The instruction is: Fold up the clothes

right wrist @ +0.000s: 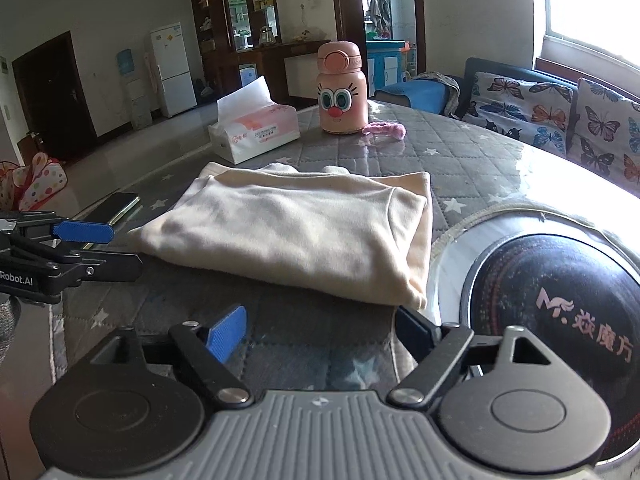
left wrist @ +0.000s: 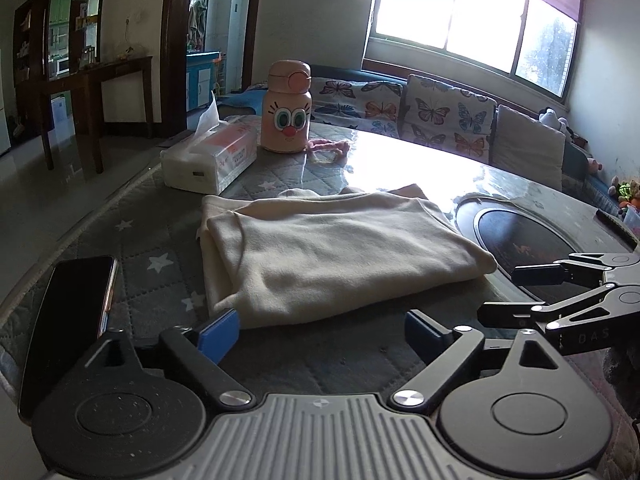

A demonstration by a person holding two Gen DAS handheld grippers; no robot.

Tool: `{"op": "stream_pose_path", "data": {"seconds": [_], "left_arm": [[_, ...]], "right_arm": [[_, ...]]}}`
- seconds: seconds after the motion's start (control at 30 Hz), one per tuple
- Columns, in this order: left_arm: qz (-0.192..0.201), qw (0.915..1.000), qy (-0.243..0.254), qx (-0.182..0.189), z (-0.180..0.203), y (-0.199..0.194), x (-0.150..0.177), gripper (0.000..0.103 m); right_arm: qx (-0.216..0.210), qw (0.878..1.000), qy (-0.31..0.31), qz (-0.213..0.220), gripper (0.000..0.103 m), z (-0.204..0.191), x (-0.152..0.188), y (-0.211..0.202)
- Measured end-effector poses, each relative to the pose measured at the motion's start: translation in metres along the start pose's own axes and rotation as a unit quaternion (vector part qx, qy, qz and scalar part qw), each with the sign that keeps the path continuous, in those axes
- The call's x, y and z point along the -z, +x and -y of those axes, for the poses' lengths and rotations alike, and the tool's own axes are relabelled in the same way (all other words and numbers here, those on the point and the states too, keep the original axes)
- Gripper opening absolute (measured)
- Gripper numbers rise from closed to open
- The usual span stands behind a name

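Note:
A cream garment (left wrist: pixel 336 256) lies folded into a flat rectangle on the grey quilted star-pattern table cover (left wrist: pixel 160 280); it also shows in the right wrist view (right wrist: pixel 296 232). My left gripper (left wrist: pixel 320 334) is open and empty, just in front of the garment's near edge. My right gripper (right wrist: pixel 320 330) is open and empty, in front of the garment's near right corner. The right gripper shows at the right of the left wrist view (left wrist: pixel 516 292). The left gripper shows at the left of the right wrist view (right wrist: pixel 104 246).
A black phone (left wrist: pixel 68 320) lies at the table's left edge. A tissue pack (left wrist: pixel 212 156), a pink cartoon bottle (left wrist: pixel 286 108) and a pink hair tie (left wrist: pixel 328 145) stand behind the garment. A round black hob (right wrist: pixel 560 312) is set in the table on the right. A butterfly-print sofa (left wrist: pixel 436 116) stands behind.

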State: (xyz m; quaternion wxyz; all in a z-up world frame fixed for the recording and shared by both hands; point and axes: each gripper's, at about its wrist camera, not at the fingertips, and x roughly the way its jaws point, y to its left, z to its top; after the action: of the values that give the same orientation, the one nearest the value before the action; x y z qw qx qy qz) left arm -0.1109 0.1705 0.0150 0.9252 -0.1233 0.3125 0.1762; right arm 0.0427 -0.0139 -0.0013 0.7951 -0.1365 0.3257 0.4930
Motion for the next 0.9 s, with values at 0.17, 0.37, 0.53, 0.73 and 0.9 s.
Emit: {"op": "stream_pose_path", "data": {"seconds": [0.17,0.37,0.53,0.73,0.9], "left_arm": [[0.002,1.0,0.004,-0.004,0.006,-0.006,0.003,0.102],[0.006,0.9999,0.011,-0.007,0.014,-0.013,0.006,0.103],[0.004,0.9998,0.013,-0.011,0.017,-0.015,0.01,0.103],[0.003,0.9998,0.015,-0.013,0.019,-0.018,0.014,0.103],[0.001,0.9997,0.017,-0.014,0.021,-0.019,0.015,0.103]], "right_arm": [[0.006,1.0,0.001,0.002,0.091,-0.002,0.004,-0.006],[0.021,1.0,-0.001,0.005,0.102,-0.004,0.011,-0.014],[0.03,1.0,0.001,0.01,0.103,-0.006,0.016,-0.02],[0.037,0.999,0.002,0.012,0.103,-0.008,0.019,-0.024],[0.048,0.999,0.002,0.014,0.103,-0.011,0.022,-0.026]]}}
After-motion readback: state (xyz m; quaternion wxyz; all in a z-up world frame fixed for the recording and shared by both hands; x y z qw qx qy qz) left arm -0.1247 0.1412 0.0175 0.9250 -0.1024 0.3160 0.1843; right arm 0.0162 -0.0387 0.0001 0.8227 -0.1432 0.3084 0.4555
